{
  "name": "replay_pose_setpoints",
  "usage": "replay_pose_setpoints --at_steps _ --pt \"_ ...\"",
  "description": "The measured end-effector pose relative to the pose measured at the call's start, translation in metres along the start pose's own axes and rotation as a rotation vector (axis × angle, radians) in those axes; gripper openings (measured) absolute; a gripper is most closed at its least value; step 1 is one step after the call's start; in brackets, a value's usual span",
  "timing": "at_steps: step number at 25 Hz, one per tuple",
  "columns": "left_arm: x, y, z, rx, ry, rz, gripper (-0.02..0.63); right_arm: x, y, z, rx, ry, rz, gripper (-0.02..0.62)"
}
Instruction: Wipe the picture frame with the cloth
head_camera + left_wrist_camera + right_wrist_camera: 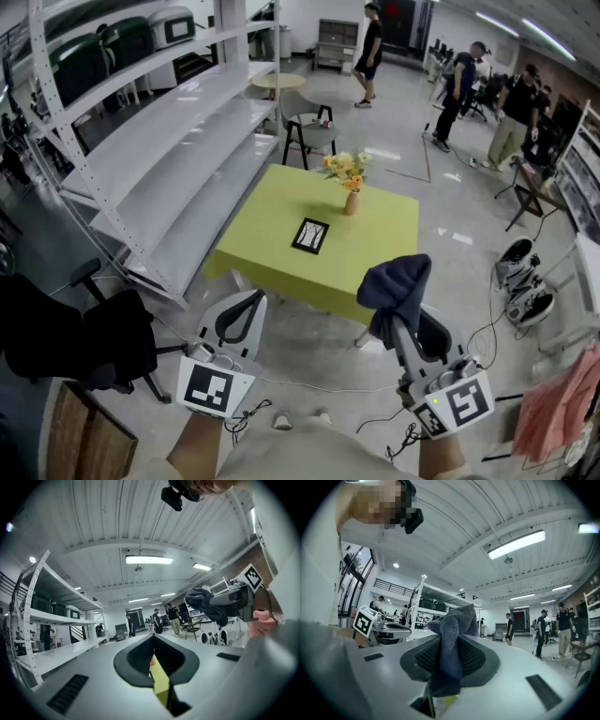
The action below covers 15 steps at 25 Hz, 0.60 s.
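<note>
A black picture frame [311, 235] lies flat on the yellow-green table [272, 225], near its middle. My right gripper [410, 316] is held up in front of the table's near edge, shut on a dark blue cloth [397, 289] that drapes over its jaws. That cloth [454, 639] fills the gap between the jaws in the right gripper view. My left gripper [238, 317] is raised to the left of it, short of the table, jaws together with nothing in them. From the left gripper view the right gripper and cloth [206, 603] show at the right.
A vase of flowers [349, 180] stands on the table behind the frame. White shelving [178, 141] runs along the left. A chair [307, 129] stands beyond the table. A black chair [84, 337] is at my left. Several people [370, 52] stand far back. Cables lie on the floor.
</note>
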State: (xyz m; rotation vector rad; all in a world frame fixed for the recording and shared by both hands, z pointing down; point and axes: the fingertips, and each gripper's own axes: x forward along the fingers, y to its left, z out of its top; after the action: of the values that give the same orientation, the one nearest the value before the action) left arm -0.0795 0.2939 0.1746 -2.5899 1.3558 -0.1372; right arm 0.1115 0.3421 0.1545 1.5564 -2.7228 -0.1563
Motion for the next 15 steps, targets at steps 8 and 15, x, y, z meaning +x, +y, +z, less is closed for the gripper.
replay_pose_setpoints --at_steps 8,15 --pt "0.002 -0.013 0.002 -0.019 0.027 -0.006 0.007 -0.009 -0.008 -0.004 0.024 -0.002 0.013 0.104" --pt "0.008 -0.024 -0.001 -0.014 0.05 -0.009 0.007 -0.012 -0.015 -0.014 0.039 0.016 0.037 0.104"
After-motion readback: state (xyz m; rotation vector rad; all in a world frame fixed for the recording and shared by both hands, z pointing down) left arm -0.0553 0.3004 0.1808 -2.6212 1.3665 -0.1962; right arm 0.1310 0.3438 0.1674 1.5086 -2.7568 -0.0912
